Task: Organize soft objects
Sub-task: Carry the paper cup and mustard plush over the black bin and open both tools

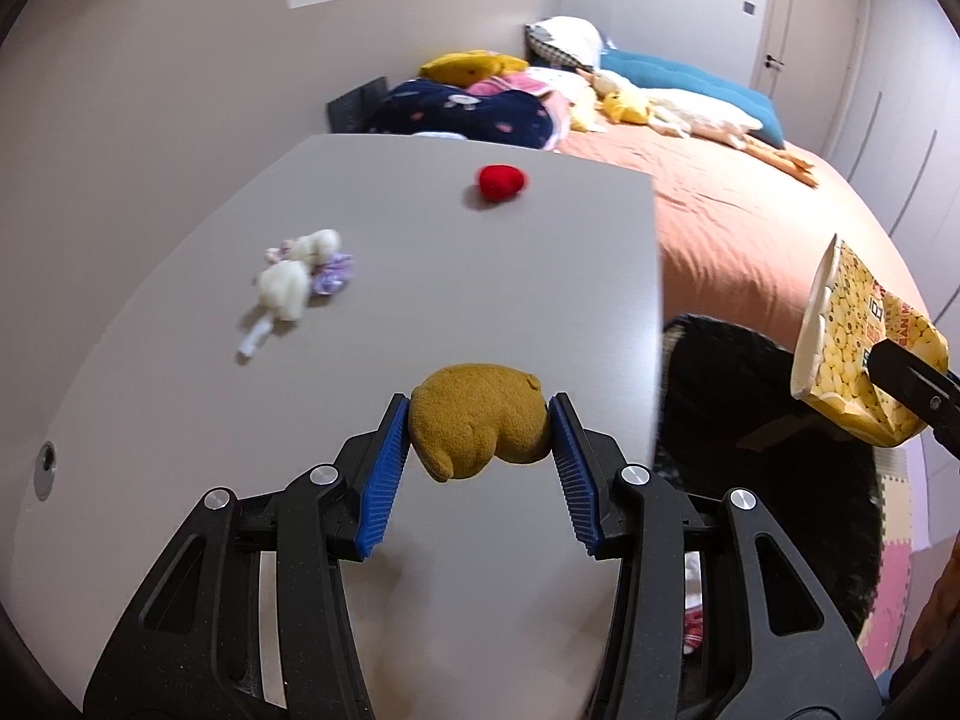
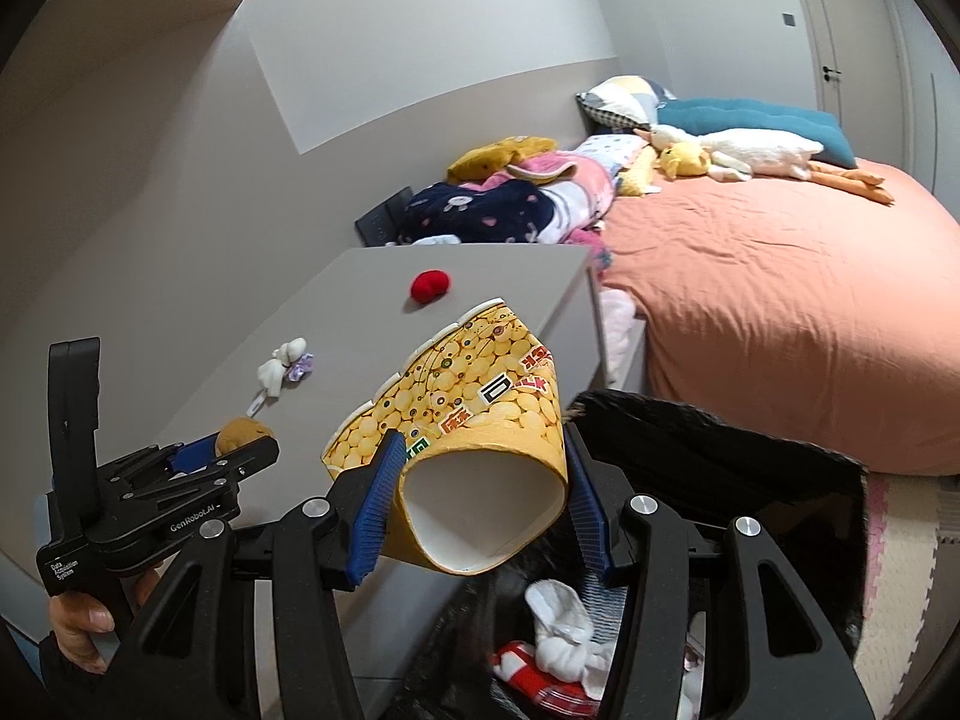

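Note:
My left gripper (image 1: 480, 426) is shut on a brown plush toy (image 1: 480, 426), held just above the grey table (image 1: 420, 276); the same toy (image 2: 240, 432) shows in the left gripper (image 2: 237, 441) in the right wrist view. My right gripper (image 2: 480, 456) is shut on a yellow patterned paper cup (image 2: 474, 396), tilted with its base toward the camera. The cup (image 1: 852, 348) appears at the right edge of the left wrist view. A red plush (image 1: 501, 183) and a small white plush (image 1: 297, 276) with a purple bit lie on the table.
A black bin (image 2: 750, 468) beside the table holds white socks (image 2: 561, 612) and red-white cloth. Beyond it is a bed (image 2: 780, 312) with an orange sheet, pillows, a goose plush (image 2: 750, 153) and piled blankets. Foam mats (image 1: 900, 552) cover the floor.

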Demonstrator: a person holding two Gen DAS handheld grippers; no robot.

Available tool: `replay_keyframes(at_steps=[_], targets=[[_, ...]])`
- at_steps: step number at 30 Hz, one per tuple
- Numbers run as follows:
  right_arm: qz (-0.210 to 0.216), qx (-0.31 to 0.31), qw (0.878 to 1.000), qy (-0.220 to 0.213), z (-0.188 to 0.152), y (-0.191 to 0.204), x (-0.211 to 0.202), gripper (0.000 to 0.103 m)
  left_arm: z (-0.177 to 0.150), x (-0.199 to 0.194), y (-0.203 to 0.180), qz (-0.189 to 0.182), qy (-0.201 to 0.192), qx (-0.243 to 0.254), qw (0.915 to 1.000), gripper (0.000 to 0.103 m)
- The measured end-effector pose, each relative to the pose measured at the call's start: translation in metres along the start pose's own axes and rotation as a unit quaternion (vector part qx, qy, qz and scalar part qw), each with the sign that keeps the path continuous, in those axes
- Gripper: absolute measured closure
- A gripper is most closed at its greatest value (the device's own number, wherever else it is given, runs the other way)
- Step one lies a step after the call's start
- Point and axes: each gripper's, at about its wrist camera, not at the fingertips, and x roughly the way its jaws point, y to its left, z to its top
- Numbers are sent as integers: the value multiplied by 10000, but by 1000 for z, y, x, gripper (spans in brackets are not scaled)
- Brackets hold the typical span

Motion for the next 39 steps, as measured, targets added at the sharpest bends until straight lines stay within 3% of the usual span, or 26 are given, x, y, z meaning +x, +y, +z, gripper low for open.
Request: replay_keyframes(at_steps=[22, 39], targets=[[-792, 343, 9953, -451, -30, -60, -83, 50, -20, -32, -105, -668, -115, 809, 9944, 56], [-1282, 658, 9878, -587, -38, -95, -109, 50, -32, -30, -155, -1111, 33, 1444, 9833, 56]])
